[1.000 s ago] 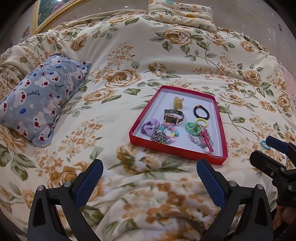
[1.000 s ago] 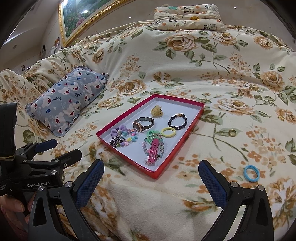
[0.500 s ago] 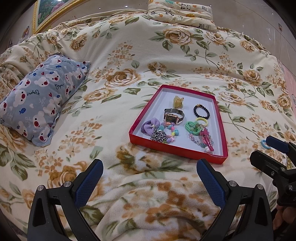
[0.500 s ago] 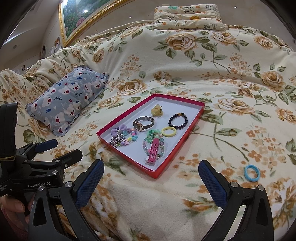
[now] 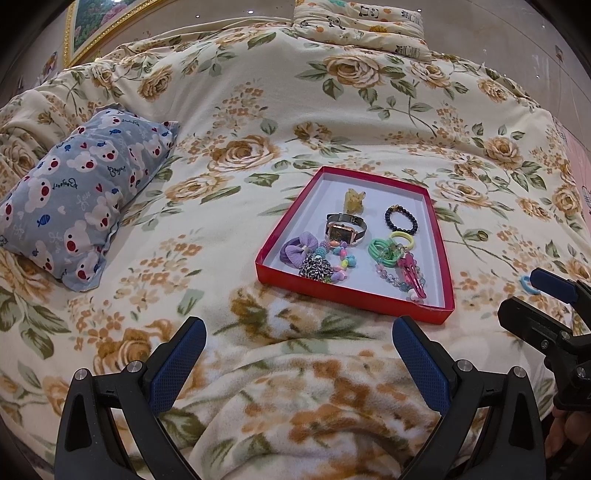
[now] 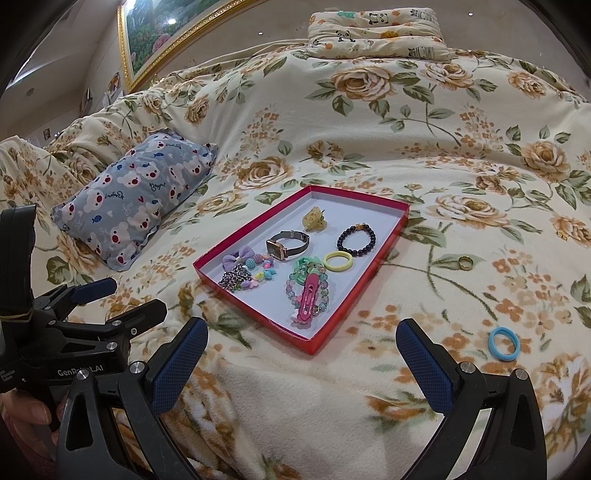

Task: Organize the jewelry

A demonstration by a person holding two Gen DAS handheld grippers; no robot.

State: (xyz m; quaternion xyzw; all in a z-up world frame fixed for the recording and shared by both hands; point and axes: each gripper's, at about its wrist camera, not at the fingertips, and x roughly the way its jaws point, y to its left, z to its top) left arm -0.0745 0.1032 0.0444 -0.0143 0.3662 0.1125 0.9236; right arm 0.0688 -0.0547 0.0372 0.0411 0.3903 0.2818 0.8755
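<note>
A red tray (image 5: 354, 301) (image 6: 255, 314) lies on the floral bedspread and holds a watch (image 6: 286, 245), a black bead bracelet (image 6: 356, 237), a yellow ring (image 6: 337, 261), a pink hair clip (image 6: 308, 301), a purple bow (image 6: 240, 256) and other pieces. A blue hair tie (image 6: 504, 343) (image 5: 527, 285) and a gold ring (image 6: 465, 263) (image 5: 482, 234) lie on the bedspread right of the tray. My left gripper (image 5: 297, 365) is open and empty in front of the tray. My right gripper (image 6: 301, 365) is open and empty, near the tray's front corner.
A grey bear-print pillow (image 5: 77, 199) (image 6: 136, 199) lies to the left. A panda-print pillow (image 6: 376, 35) sits at the far edge of the bed. A framed picture (image 6: 166, 33) hangs on the wall behind. A small gold item (image 6: 562, 235) lies far right.
Both grippers stay almost still and open; the views shift only slightly.
</note>
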